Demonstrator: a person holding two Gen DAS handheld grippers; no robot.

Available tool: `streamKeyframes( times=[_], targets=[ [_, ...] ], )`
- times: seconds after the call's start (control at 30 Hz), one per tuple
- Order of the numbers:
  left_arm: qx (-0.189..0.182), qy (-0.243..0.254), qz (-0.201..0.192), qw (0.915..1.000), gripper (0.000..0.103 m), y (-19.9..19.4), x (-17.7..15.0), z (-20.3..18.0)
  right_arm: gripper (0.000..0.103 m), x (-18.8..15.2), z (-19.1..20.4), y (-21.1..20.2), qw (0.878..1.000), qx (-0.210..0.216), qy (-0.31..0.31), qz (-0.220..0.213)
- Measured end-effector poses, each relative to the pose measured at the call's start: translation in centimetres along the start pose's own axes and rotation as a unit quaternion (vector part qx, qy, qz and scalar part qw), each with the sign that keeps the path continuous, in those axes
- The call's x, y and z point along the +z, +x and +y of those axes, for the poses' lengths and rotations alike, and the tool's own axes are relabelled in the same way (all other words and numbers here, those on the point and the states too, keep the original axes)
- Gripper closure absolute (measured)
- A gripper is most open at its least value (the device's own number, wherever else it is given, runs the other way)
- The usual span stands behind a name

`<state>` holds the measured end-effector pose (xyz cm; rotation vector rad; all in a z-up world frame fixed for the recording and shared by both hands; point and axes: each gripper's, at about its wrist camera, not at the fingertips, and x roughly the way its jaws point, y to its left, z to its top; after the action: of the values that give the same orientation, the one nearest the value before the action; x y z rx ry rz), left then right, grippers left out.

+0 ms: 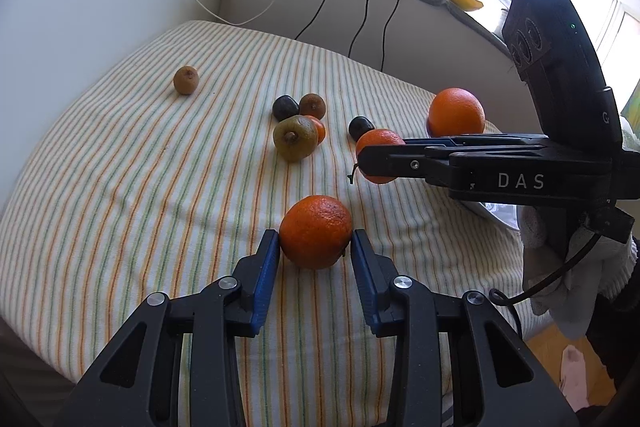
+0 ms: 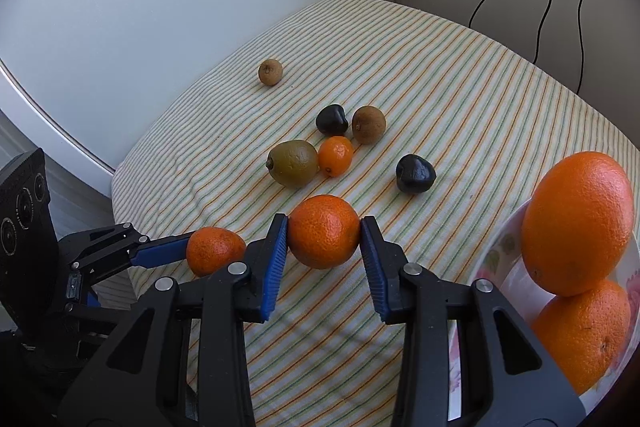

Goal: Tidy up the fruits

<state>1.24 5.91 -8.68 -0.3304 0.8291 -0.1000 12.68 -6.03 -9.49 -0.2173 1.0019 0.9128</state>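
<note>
Left gripper [image 1: 315, 241] has its blue pads snug on both sides of a small round orange tangerine [image 1: 316, 231], sitting low over the near edge of the worktop. Right gripper [image 2: 324, 233] is clamped the same way on a second dimpled tangerine [image 2: 323, 231], which looks lifted clear of the cloth, just beside the white floral bowl [image 2: 498, 251] at the worktop's right edge. That bowl already has two big oranges [image 2: 578, 223] stacked in it.

If I were doing this, I'd swing the right one over the rim and set it down low next to the stack, not on top, since that top orange looks ready to roll. Keep the squeeze light; the peel's soft.

Mid-worktop there's still a loose bunch: a greenish-brown pear-like fruit [image 2: 293, 163], a tiny orange kumquat [image 2: 336, 155], two dark glossy fruits [image 2: 415, 174] and two small brown ones, one off near the far left corner [image 2: 270, 72].

Striped yellow-green tablecloth [image 2: 480, 99], pale walls, cables hanging from a sunny windowsill.
</note>
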Motion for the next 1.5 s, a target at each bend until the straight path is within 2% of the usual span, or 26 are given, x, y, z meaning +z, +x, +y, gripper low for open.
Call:
streamKeyframes(
  times=[0.47, 0.83, 1.2, 1.5],
  targets=[
    [-0.027, 0.011, -0.013, 0.9995, 0.068, -0.6, 0.9, -2.1, 0.065, -3.1, -2.0, -7.7, 0.996, 0.004, 0.036, -0.081],
    [-0.06, 0.038, -0.014, 0.9974, 0.068, 0.1, 1.8, -5.5, 0.065, -7.4, -6.0, -13.2, 0.987, -0.04, 0.089, -0.127],
    [-0.091, 0.079, -0.004, 0.9928, 0.068, 2.2, 2.8, -9.8, 0.065, -11.4, -9.4, -14.8, 0.979, -0.062, 0.143, -0.134],
    [-0.099, 0.103, 0.007, 0.9897, 0.068, 4.2, 3.5, -12.1, 0.065, -12.6, -10.6, -14.5, 0.977, -0.063, 0.16, -0.128]
  ],
)
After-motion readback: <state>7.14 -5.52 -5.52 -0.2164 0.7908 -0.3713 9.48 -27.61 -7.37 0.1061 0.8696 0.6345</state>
